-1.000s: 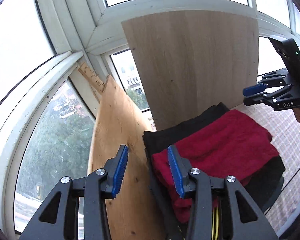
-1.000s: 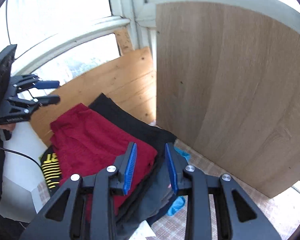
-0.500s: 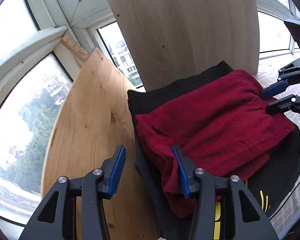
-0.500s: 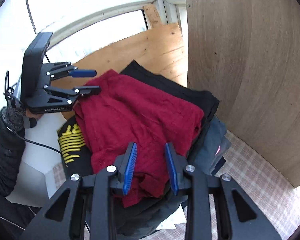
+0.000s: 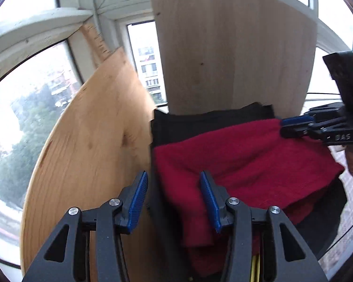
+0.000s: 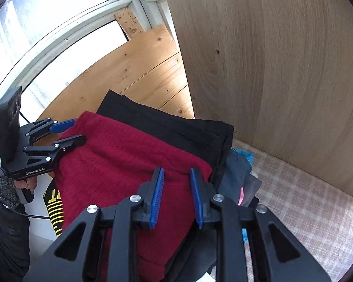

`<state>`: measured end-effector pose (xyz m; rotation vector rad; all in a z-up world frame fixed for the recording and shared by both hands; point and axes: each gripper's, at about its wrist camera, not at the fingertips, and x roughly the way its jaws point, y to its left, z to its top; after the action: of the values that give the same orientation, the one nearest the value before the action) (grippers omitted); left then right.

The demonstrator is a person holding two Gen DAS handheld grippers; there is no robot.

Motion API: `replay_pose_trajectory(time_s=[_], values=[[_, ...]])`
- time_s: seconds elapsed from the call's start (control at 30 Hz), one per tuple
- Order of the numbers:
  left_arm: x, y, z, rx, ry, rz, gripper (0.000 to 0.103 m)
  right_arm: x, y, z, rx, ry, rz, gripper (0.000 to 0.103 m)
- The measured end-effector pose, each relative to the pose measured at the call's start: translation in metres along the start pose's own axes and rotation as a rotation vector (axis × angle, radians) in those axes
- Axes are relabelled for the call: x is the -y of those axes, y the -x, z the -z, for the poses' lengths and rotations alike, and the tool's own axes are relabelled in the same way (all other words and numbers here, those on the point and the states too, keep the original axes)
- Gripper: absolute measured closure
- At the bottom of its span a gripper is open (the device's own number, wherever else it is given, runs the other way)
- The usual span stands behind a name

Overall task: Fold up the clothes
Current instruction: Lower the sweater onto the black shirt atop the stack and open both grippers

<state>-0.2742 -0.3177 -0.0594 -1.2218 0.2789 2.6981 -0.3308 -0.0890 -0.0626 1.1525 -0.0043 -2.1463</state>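
Note:
A folded red knit garment lies on top of a pile, over a black garment. My left gripper is open, with the red garment's left edge between its blue pads. My right gripper sits at the garment's opposite end. Its jaws are closing, with red cloth in the gap between them, and the pads do not visibly pinch it.
A pale wooden board and a pine board lean against the windows behind the pile. Dark grey and blue clothes and a black garment with yellow print lie lower in the pile. Checked cloth covers the surface on the right.
Both grippers have come down closer to the red garment, one at each end. The right jaws have narrowed. The left jaws stand a little wider.

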Motion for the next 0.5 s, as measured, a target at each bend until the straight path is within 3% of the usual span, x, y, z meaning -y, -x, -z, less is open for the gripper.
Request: replay_pose_trajectory(time_s=[0.17, 0.37, 0.47, 0.5], values=[[0.011, 0.029, -0.005, 0.06, -0.043, -0.026, 0.056, -0.008, 0.014, -0.003, 0.032, 0.011, -0.005, 0.081], [0.033, 0.054, -0.014, 0.109, -0.103, 0.046, 0.056, -0.034, 0.042, 0.014, 0.069, 0.08, -0.039, 0.081], [0.039, 0.044, -0.012, 0.065, -0.115, 0.111, 0.054, -0.048, 0.045, 0.031, 0.036, 0.151, -0.015, 0.078], [0.039, 0.038, -0.009, 0.038, -0.115, 0.094, 0.054, -0.052, 0.044, 0.037, 0.023, 0.168, 0.01, 0.078]])
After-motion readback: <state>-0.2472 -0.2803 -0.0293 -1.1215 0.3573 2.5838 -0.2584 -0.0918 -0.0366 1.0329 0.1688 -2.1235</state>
